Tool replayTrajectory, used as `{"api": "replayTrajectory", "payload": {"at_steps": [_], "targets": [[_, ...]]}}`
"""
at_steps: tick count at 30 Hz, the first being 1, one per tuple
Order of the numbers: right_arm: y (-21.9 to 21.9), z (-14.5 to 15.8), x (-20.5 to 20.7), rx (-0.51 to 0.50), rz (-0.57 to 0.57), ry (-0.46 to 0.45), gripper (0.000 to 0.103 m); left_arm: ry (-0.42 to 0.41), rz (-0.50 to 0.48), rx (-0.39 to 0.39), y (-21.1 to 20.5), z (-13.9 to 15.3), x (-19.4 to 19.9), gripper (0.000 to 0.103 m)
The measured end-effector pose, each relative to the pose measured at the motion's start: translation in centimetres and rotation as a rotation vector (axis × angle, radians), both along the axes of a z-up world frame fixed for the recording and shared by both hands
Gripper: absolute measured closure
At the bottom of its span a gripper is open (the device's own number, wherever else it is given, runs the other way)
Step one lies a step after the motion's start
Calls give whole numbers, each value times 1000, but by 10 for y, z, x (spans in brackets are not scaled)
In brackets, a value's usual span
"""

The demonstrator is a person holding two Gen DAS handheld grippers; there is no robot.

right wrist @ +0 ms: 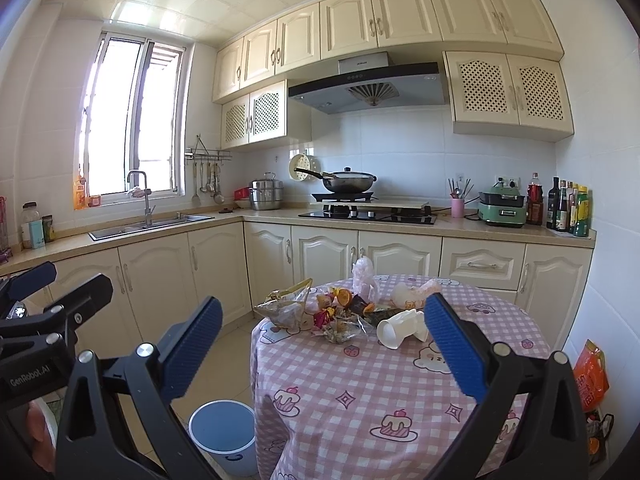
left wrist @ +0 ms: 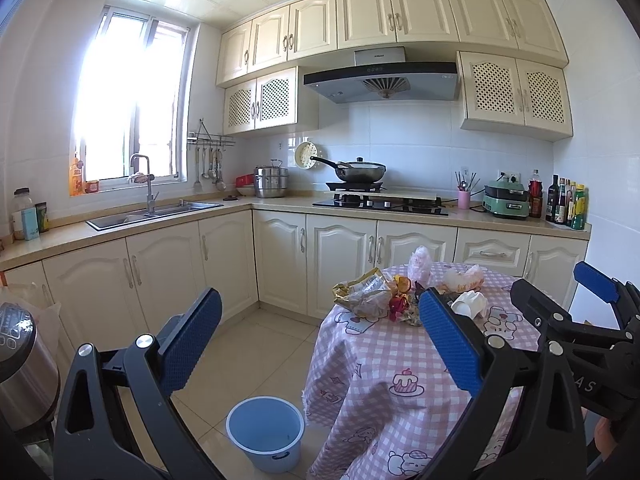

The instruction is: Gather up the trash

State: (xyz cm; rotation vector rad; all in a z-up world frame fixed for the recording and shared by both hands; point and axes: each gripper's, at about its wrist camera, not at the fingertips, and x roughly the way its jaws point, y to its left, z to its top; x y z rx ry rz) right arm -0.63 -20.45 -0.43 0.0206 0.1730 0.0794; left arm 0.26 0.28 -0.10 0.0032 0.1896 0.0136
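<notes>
Both grippers hang in the air short of the round table (right wrist: 400,392), which wears a pink checked cloth printed with cakes and bears. The left gripper (left wrist: 320,344) has its blue-padded fingers (left wrist: 192,344) spread wide with nothing between them. The right gripper (right wrist: 324,348) is spread just as wide and holds nothing either.

The trash (right wrist: 332,312) sits in a loose heap on the far half of the table, beyond both sets of fingertips. Seen along the right gripper's fingers, a crumpled snack bag (right wrist: 286,306) lies toward the left finger, a tangle of wrappers and orange peel (right wrist: 343,295) sits in the middle of the gap, and a white paper cup (right wrist: 398,330) lies on its side just beside the tip of the right finger. A scrunched clear plastic bag (right wrist: 364,274) stands up behind the heap.

From the left gripper's camera the same heap (left wrist: 384,296) crowds against its right finger, with the paper cup (left wrist: 470,306) peeking out just past that fingertip.

A pale blue bin (left wrist: 266,432) stands on the tiled floor beside the table, low between the left gripper's fingers, and close under the right gripper's left finger (right wrist: 222,430).
</notes>
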Motion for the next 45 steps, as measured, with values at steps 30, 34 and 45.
{"api": "replayTrajectory", "payload": {"at_steps": [30,34,45], "targets": [[-5,-5,5,6,-8,19,4,10,-3,4,0,-6,4,7],[-11,-8,21,29,-17,36,4,16,7,8,1,-3,17,8],[-28,-23,67,28,-49,67,4,88,-16,26,-15,-17,68,8]]}}
